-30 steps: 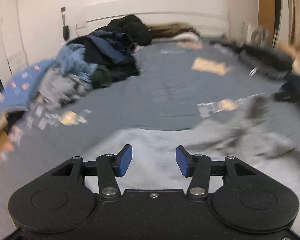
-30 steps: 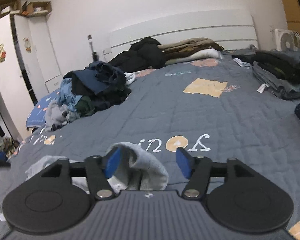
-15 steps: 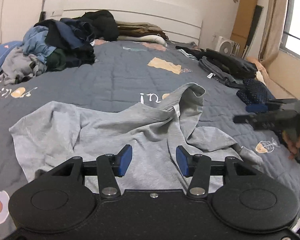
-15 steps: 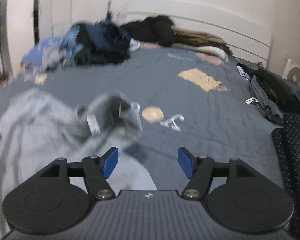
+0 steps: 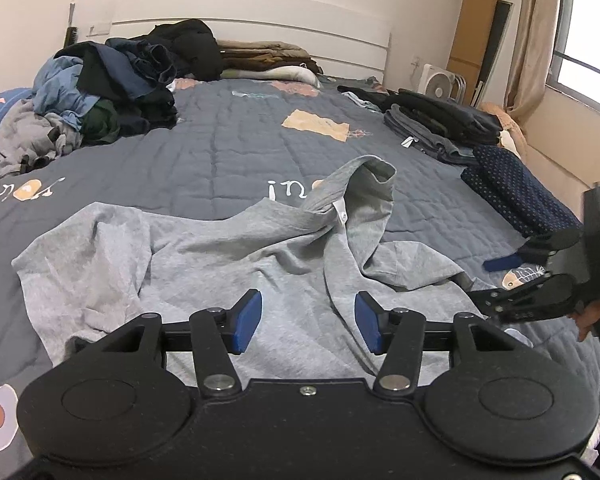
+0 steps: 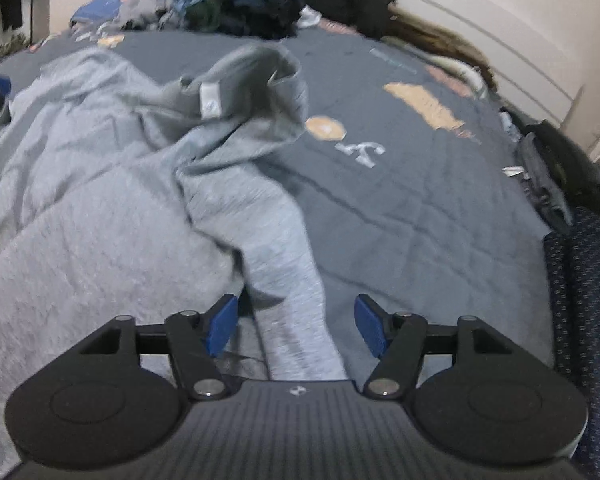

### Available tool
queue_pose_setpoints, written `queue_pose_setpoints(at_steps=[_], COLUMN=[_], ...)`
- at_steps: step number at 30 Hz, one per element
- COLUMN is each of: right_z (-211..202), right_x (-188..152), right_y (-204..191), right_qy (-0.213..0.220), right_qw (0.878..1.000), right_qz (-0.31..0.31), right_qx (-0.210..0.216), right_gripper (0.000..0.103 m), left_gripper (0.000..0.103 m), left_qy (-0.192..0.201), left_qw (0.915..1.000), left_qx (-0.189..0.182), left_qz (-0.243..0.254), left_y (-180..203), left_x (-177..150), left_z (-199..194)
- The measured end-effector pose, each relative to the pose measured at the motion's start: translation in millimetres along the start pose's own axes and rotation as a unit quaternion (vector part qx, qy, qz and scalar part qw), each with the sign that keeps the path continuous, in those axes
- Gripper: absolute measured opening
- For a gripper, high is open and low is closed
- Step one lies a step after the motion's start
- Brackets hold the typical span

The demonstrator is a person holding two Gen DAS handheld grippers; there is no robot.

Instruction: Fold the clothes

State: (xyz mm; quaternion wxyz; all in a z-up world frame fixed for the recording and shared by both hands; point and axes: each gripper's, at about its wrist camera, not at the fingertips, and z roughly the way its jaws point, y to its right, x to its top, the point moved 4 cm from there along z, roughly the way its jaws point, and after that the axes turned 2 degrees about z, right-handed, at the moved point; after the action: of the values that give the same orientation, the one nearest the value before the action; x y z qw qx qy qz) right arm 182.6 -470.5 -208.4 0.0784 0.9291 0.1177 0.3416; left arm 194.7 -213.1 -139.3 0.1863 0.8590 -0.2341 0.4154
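1. Since half a second back, both grippers have dropped closer to the grey shirt (image 5: 236, 248), and the right wrist view now looks straight down its crumpled right side instead of across the bed.
2. Landmark for everything: that grey shirt, lying rumpled and half spread on the dark grey quilt (image 5: 228, 152), with its collar end (image 5: 370, 172) propped up and a small white label (image 5: 339, 211) showing just under it.
3. Far left of the shirt and well behind it, there's a messy heap of unfolded clothes (image 5: 100, 92) in blues, blacks and greys.
4. Left gripper (image 5: 307, 322) hovers over the shirt's near edge, blue pads (image 5: 247, 320) spread wide, holding nothing.
5. Behind the shirt, up by the headboard (image 5: 260, 12), sits a dark jacket pile (image 5: 188, 46) with some brown folded stuff beside it.
6. Right gripper (image 6: 293, 326) is over the shirt's right side, a fold of grey fabric lying between its fingers, but the jaws are wide apart, so it's let go, not pinching anything. Bit blurry in that view.
7. Right of the shirt: a navy dotted garment (image 5: 512, 196) folded on the quilt, and further back a stack of dark folded clothes (image 5: 440, 124).
8. In the left wrist view you can see the right gripper at the shirt's right edge, with a bit of the person's hand (image 5: 592, 314) on it.
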Motion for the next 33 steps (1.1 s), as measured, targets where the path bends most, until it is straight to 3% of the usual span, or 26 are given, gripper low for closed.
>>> queue_pose_setpoints(at_steps=[2, 5, 12, 18, 20, 24, 28, 33], right_z=[9, 10, 5, 0, 11, 49, 41, -18], right_x=[-1, 10, 56, 96, 102, 88, 71, 49], right_y=[7, 34, 107, 169, 187, 193, 189, 134], right_qy=[-0.021, -0.017, 0.013, 0.04, 0.024, -0.054, -0.043, 0.07], right_qw=[0.999, 0.997, 0.984, 0.961, 0.955, 0.958, 0.963, 0.961], right_qz=[0.025, 0.062, 0.078, 0.09, 0.094, 0.074, 0.143, 0.222], right_qx=[-0.007, -0.044, -0.16, -0.257, -0.28, -0.272, -0.226, -0.15], right_gripper=[0.006, 0.001, 0.001, 0.001, 0.001, 0.007, 0.012, 0.029], left_gripper=[0.052, 0.052, 0.052, 0.052, 0.052, 0.054, 0.055, 0.055], left_qy=[-0.001, -0.003, -0.004, -0.008, -0.01, -0.015, -0.013, -0.003], left_qw=[1.0, 1.0, 1.0, 0.9999, 0.9999, 0.9998, 0.9998, 0.9998], left_qx=[0.0, 0.002, 0.006, 0.008, 0.007, 0.007, 0.01, 0.016], left_qz=[0.004, 0.005, 0.004, 0.003, 0.005, 0.009, 0.008, -0.012], left_y=[1, 1, -1, -2, -3, -4, -10, -23], left_x=[-1, -1, 0, 0, 0, -1, 0, 7], left_z=[0, 2, 6, 10, 12, 14, 13, 12])
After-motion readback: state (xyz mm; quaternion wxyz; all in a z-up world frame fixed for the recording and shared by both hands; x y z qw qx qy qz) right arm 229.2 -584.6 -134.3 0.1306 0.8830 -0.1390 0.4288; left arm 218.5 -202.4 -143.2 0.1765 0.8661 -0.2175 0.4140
